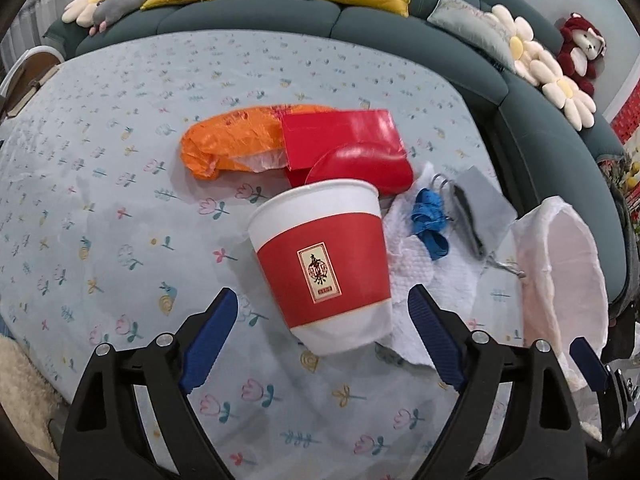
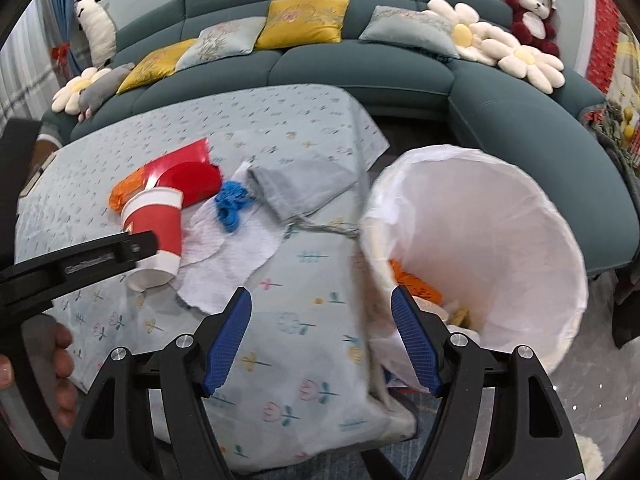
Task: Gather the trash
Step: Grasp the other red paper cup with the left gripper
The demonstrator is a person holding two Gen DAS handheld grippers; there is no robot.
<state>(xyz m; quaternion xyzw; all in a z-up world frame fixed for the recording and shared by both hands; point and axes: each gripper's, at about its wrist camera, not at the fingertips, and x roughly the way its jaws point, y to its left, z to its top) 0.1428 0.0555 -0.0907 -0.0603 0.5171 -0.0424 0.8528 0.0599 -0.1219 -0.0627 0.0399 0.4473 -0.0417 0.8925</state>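
Note:
A red-and-white paper cup (image 1: pixel 324 256) lies tilted on the floral tablecloth (image 1: pixel 120 240), its mouth pointing away. My left gripper (image 1: pixel 322 294) is open, one finger on each side of the cup's base, and neither pad touches it. Behind the cup lie an orange plastic bag (image 1: pixel 224 140), a red packet (image 1: pixel 340 132) and a red round lid (image 1: pixel 360 164). My right gripper (image 2: pixel 320 293) is open at the table's edge. Its right finger overlaps the near rim of a white-lined bin (image 2: pixel 500 240). Orange scraps (image 2: pixel 416 284) lie inside the bin.
A white paper towel (image 1: pixel 416 264), a blue crumpled piece (image 1: pixel 430 216) and a grey pouch (image 1: pixel 480 200) lie right of the cup. A dark green sofa (image 2: pixel 360 68) with cushions wraps behind the table. A person's hand (image 2: pixel 60 360) holds the left tool.

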